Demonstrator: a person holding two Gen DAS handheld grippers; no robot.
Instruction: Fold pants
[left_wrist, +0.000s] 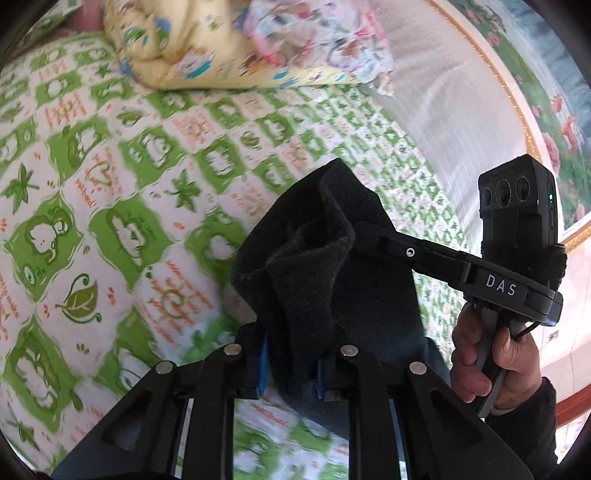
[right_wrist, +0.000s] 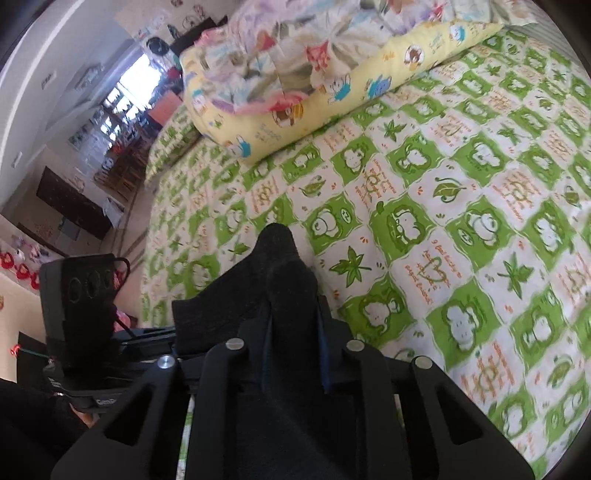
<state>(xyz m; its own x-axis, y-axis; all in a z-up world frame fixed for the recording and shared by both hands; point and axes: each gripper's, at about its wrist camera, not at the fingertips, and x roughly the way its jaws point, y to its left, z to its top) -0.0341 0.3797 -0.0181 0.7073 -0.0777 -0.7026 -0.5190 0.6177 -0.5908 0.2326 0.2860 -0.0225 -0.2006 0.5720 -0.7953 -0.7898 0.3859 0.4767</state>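
The dark grey pants (left_wrist: 325, 258) hang bunched in the air above the green patterned bedspread (left_wrist: 110, 184). My left gripper (left_wrist: 290, 369) is shut on a thick fold of them. In the left wrist view my right gripper (left_wrist: 360, 230) comes in from the right and its fingers are buried in the same cloth. In the right wrist view my right gripper (right_wrist: 293, 354) is shut on the pants (right_wrist: 273, 280), which rise in a peak between the fingers. The left gripper's body (right_wrist: 88, 295) shows at the left, close by. The lower part of the pants is hidden.
A yellow cartoon-print quilt (right_wrist: 332, 96) with a flowered blanket on top lies at the far end of the bed. A white headboard with gold trim (left_wrist: 461, 92) stands to the right. The bed's left edge (right_wrist: 147, 221) drops to a floor with furniture beyond.
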